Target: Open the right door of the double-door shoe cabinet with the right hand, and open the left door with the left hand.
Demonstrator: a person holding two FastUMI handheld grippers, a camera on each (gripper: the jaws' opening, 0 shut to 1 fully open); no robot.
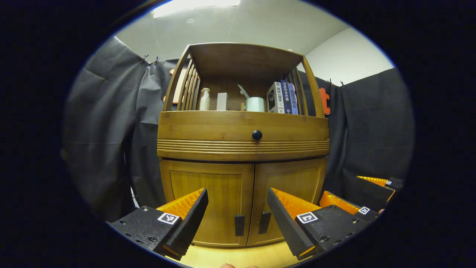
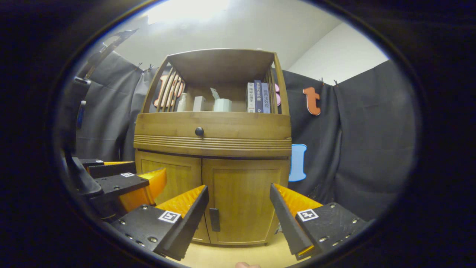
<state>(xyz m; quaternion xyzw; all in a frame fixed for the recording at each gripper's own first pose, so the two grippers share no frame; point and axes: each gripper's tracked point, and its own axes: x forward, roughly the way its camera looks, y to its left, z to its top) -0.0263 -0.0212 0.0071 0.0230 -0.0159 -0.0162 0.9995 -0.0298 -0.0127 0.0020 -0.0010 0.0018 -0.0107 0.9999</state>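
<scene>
Cabinet: the wooden shoe cabinet [image 1: 243, 149] is standing on a pale wooden floor [image 1: 238, 257] against the booth's dark cloth wall, and is facing both cameras.
Left door: the left door [image 1: 208, 203] is sitting closed, its dark handle [image 1: 239, 225] lying at the lower inner edge, just beside the centre seam.
Right door: the right door [image 2: 241, 197] is sitting closed too, its handle [image 2: 214, 219] lying at its lower inner edge; in the left gripper view the two handles are standing side by side across the seam.
Drawer band: a dark round knob [image 1: 257, 134] is sitting in the middle of the band above the doors.
Open shelf: a clear bottle [image 1: 204, 99], a pale block [image 1: 222, 101], a white cup [image 1: 255, 104] and a row of books [image 1: 282, 97] at the right end are standing on the upper shelf.
Left gripper: the left gripper [image 1: 237, 208] is hanging released in front of the doors, fingers spread wide and touching nothing; both handles are showing in the gap between them.
Right gripper: the right gripper [image 2: 238, 204] is likewise spread and grasping nothing, framing the right door, apart from it.
Side by side: in the right gripper view the left gripper is showing at the lower left edge, in front of the left door.
</scene>
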